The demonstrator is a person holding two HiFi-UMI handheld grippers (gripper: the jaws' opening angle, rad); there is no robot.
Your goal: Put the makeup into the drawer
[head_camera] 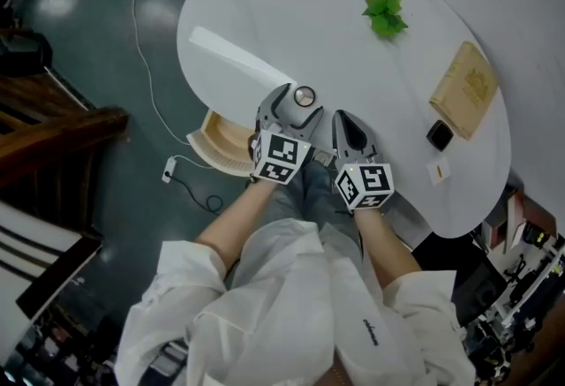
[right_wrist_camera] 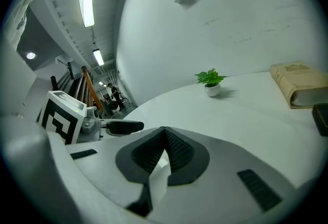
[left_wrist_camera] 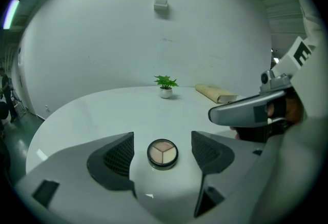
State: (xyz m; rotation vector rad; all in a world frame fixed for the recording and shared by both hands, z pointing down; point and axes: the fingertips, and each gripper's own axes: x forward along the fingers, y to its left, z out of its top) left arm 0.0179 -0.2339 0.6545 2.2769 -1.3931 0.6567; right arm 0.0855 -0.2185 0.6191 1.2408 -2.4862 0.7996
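I hold my left claw [left_wrist_camera: 162,137] wide open astride the makeup compact [left_wrist_camera: 162,153] lying on the bench [left_wrist_camera: 102,110] at lower centre, ready to pinch it, while my right claw [right_wrist_camera: 163,140] sits shut and empty

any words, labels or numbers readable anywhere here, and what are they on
No readable words or numbers.
book: embossed cover emblem, too blurred to read.
white shirt: small dark print, too small to read.
marker cubes: black-and-white square patterns, not text.
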